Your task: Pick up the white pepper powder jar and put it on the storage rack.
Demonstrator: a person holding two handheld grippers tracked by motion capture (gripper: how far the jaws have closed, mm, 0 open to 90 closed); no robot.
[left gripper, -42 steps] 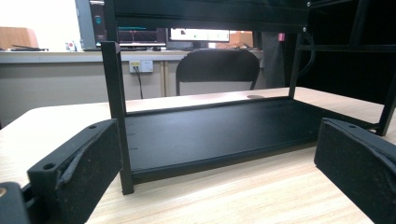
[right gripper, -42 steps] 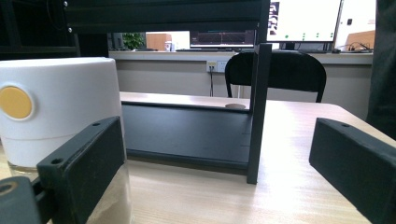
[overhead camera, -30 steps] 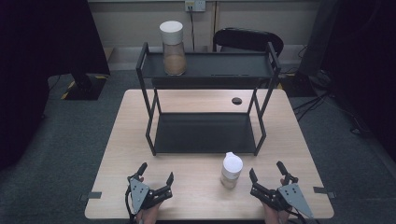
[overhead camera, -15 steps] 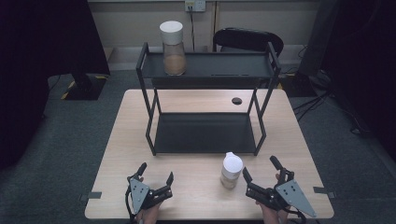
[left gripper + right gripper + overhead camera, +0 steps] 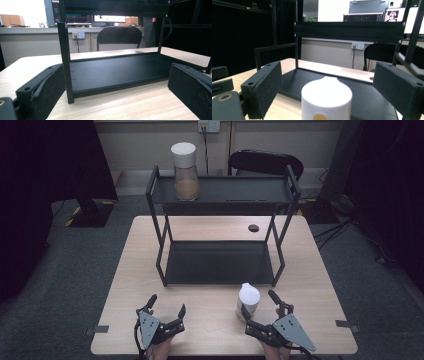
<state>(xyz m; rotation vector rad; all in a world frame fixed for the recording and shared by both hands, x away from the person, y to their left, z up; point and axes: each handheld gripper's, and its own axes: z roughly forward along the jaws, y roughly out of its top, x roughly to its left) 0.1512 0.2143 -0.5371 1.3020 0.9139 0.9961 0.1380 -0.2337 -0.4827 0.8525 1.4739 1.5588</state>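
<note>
A small jar with a white lid [image 5: 248,296] stands on the wooden table [image 5: 210,315] in front of the black two-tier rack [image 5: 220,262]. My right gripper [image 5: 258,303] reaches around it from the near right. In the right gripper view the white lid [image 5: 326,96] sits between the two black pads [image 5: 263,86] with a gap on each side. The jaws have just been closing, and the right gripper [image 5: 329,86] is still open. A taller jar with a white lid [image 5: 184,170] stands on the rack's top shelf. My left gripper [image 5: 167,304] rests open near the front edge, facing a rack post [image 5: 65,62].
A small black disc [image 5: 253,227] lies on the table behind the rack. A black chair [image 5: 265,164] stands beyond the far edge. The rack's lower shelf [image 5: 120,71] is bare. Open tabletop lies between the two grippers.
My right gripper has moved up and to the left, toward the small jar, and its jaws now flank the jar and stand a little narrower. The left gripper has stayed put.
</note>
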